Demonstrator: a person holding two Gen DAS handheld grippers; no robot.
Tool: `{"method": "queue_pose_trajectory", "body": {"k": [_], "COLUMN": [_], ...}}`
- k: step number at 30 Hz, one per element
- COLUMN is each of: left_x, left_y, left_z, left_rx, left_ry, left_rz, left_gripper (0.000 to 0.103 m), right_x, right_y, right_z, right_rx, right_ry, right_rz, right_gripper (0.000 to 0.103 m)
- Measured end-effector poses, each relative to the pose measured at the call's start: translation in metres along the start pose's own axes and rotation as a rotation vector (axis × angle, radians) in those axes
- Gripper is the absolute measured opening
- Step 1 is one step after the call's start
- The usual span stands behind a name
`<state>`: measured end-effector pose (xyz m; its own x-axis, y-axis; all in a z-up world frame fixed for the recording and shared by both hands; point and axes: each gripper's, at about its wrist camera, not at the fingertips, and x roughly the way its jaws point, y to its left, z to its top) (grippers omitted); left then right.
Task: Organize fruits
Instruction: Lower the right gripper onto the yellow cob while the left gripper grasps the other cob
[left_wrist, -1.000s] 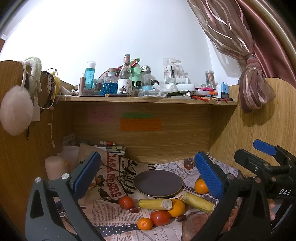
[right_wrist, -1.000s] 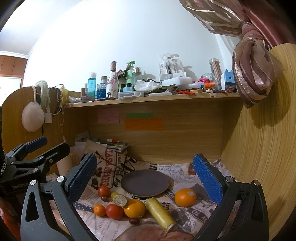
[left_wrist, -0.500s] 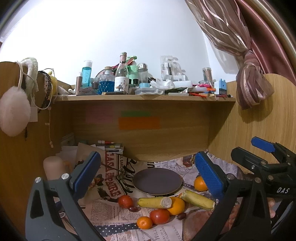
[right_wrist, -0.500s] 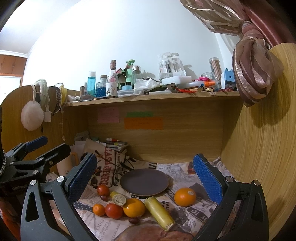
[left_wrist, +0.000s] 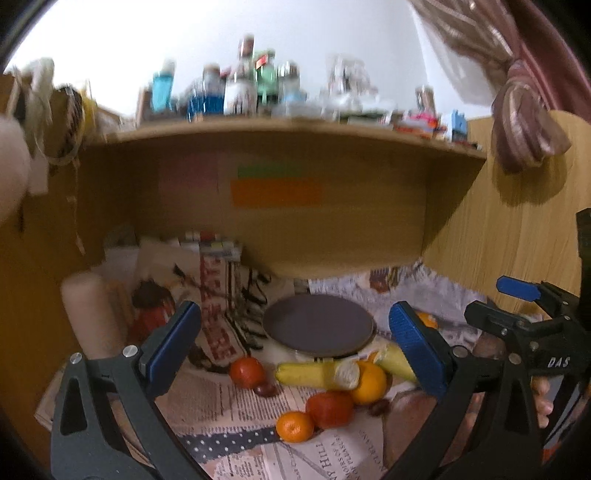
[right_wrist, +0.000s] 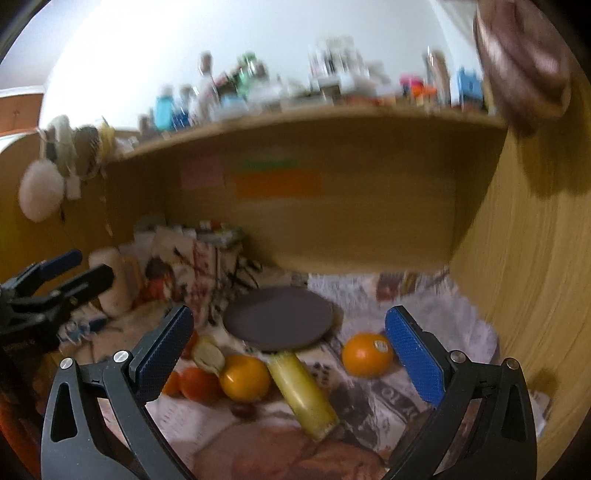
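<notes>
Approach step: left gripper (left_wrist: 294, 345) and right gripper (right_wrist: 289, 341), fingers released and empty, above fruits (left_wrist: 334, 387) clustered beside dark plate (left_wrist: 318, 327) on newspaper-covered surface; next, descend onto one fruit.

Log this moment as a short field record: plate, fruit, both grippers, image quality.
plate: dark plate, nothing on it, on the newspaper
fruit: all off the plate; banana pieces, tomatoes, small orange clustered in front; one large orange apart to the right
left gripper: open, holding nothing
right gripper: open, holding nothing
image quality: both views motion-blurred
</notes>
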<state>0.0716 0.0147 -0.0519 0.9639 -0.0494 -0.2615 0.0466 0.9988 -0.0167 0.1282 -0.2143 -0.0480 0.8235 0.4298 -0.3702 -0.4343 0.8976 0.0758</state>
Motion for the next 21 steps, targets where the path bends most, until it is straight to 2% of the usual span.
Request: {"method": "queue_pose_trajectory", "body": {"k": [5,9,15,21], "left_x": [0.03,0.056,0.083,0.098], "left_y": [0.006,0.009,0.007,-0.011], "left_z": [-0.019,-0.033,-0.049,-0.06], "left_rx": [-0.009,-0.017,-0.043,-0.014], "left_ry": [0.109,0.196,0.302,0.353], "left_rz": [-0.024,-0.042,-0.096,-0.135], "left_gripper": [0.099,0.092,0.09,0.09], "right_x": [0.031,0.049,0.069,0.08], "right_y": [-0.025,-0.036,-0.037,-0.025], "right_z": [-0.017,-0.029,-0.037,-0.042], "right_rx": [0.034,0.038,0.024,-0.021], "right_ry": [0.134,0.207,0.301,0.341], "right_rz": [-0.001,-0.013,0.013,0.066], "right_gripper": [0.103,0.093,0.074,0.069]}}
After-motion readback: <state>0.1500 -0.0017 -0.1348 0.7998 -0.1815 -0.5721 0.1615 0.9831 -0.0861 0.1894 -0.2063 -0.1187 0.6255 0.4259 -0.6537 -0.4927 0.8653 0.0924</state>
